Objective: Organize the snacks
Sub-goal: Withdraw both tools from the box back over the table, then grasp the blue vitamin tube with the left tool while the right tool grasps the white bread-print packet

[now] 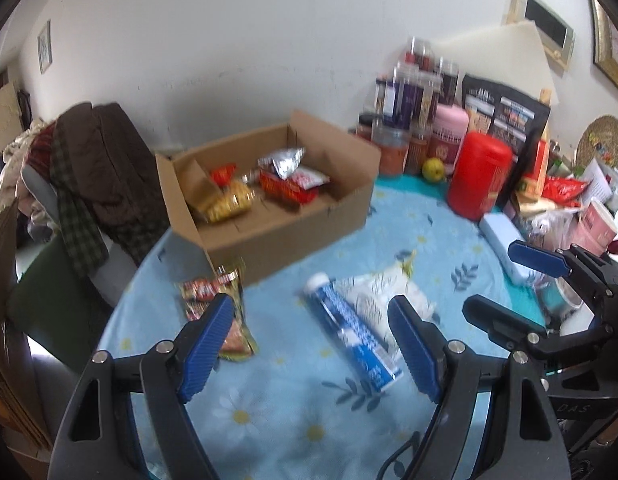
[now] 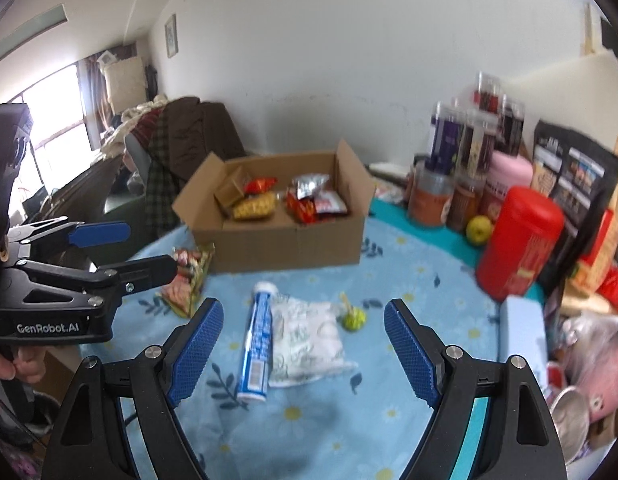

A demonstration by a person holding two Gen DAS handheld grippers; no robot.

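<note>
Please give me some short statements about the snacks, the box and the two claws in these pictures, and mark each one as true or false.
1. The cardboard box is open and already has snack packets inside. True.
2. The blue tube stands upright on the tablecloth. False: it lies on its side, next to a white pouch.
3. Both the left claw and the right claw are open and hold nothing. True.
4. The red canister is inside the box. False: it stands on the table, right of the box.
5. A snack packet lies on the table outside the box, near its front left corner. True.
</note>
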